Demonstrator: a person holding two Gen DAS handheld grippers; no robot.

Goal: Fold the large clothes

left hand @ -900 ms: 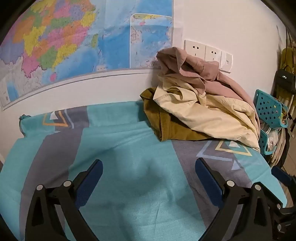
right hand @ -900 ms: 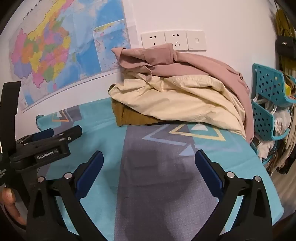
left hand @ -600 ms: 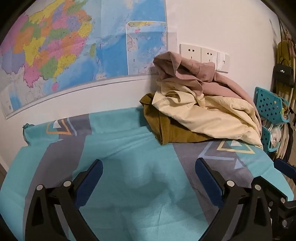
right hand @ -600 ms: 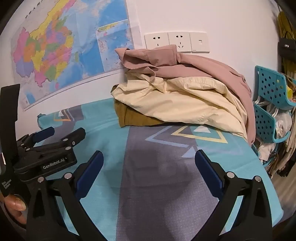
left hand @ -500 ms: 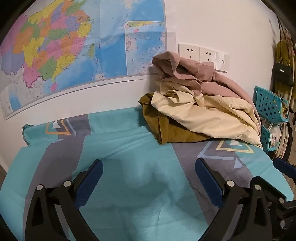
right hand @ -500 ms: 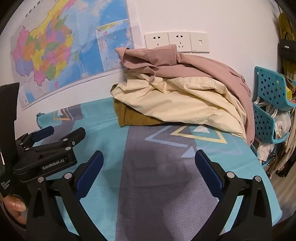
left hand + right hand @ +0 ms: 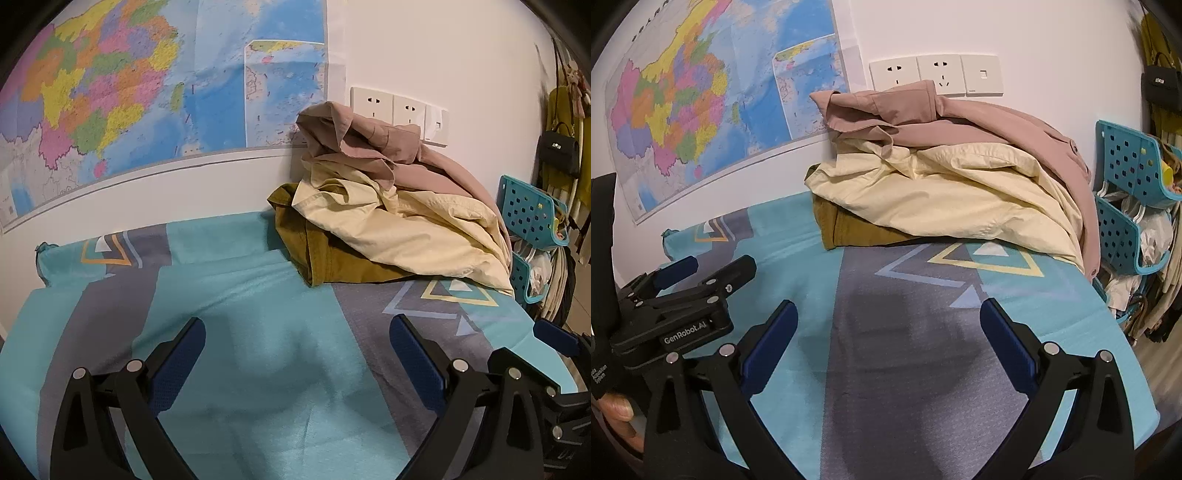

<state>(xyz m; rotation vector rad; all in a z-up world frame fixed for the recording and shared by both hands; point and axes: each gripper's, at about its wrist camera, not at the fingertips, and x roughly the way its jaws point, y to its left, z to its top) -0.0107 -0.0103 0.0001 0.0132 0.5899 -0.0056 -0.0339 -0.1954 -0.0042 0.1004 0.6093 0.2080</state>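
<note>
A heap of unfolded clothes lies at the back of the table against the wall: a dusty pink garment [image 7: 373,144] [image 7: 960,118] on top, a cream garment [image 7: 406,229] [image 7: 942,195] under it, and an olive-brown one [image 7: 321,254] [image 7: 857,229] at the bottom. My left gripper [image 7: 297,328] is open and empty over the teal and grey tablecloth [image 7: 258,350], short of the heap; it also shows at the left of the right wrist view [image 7: 698,273]. My right gripper [image 7: 888,310] is open and empty over the cloth [image 7: 905,350], in front of the heap.
A map poster [image 7: 129,92] [image 7: 720,92] and wall sockets [image 7: 399,110] [image 7: 934,74] are on the wall behind. Teal perforated baskets [image 7: 528,218] [image 7: 1130,166] with hangers stand off the table's right edge. A black handbag [image 7: 557,147] hangs at the far right.
Both grippers have shifted slightly, so the heap sits a little differently in view. Both stay open and empty. The clothes have not moved.
</note>
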